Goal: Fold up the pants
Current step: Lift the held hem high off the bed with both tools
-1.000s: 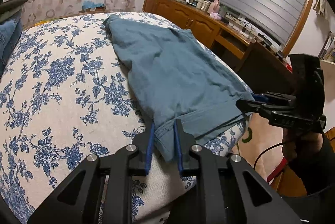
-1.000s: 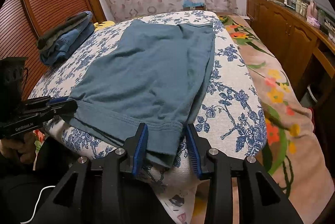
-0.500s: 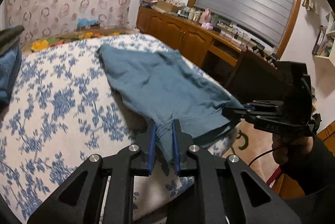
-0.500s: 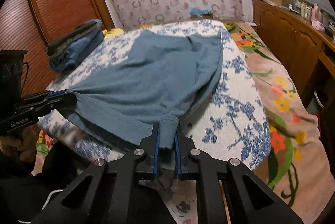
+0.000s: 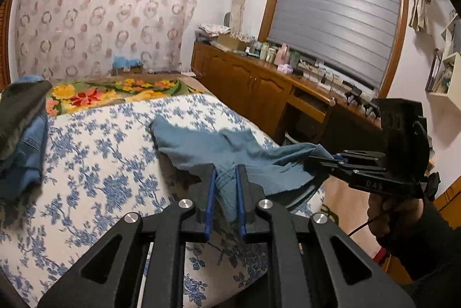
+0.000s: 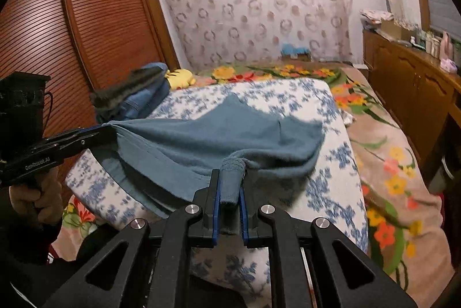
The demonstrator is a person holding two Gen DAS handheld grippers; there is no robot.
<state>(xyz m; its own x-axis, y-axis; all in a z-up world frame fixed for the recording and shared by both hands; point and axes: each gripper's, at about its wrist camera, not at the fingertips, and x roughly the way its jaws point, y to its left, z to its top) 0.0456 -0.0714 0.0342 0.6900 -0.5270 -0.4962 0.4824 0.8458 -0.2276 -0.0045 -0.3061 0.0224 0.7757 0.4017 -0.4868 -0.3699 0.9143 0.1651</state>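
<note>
At the near edge of the bed [image 6: 343,193], covered by a blue-flowered white quilt, the teal pants [image 6: 207,138] hang stretched between the two tools, their near hem raised off the quilt while the far end still rests on it toward the middle of the bed. The left gripper [image 5: 224,193] has its jaws pinching a bunched fold of the hem near the bed's near left corner; the right gripper [image 6: 229,200] has its jaws pressed together on a ribbed roll of the same hem, toward the near right. Both grips hold one edge, so the held span runs left to right across the bed, and the garment's long axis runs away from the jaws toward the far edge, where a floral blanket [image 6: 389,152] shows. The coming fold seems to depend on that: the loose far end lies straight ahead of both jaws, so carrying the held hem forward over it would halve the length. Neither hand looks clearly nearer to the far end. Cloth sags between the grips, and uneven travel could skew the crease. A stack of folded denim clothes [image 6: 135,95] sits at the far left corner. On the left tool's side, seen from the right wrist, the print reads "GenRobot.AI" [image 6: 37,163]; the lettering on the right tool is too blurred to read with confidence.
</note>
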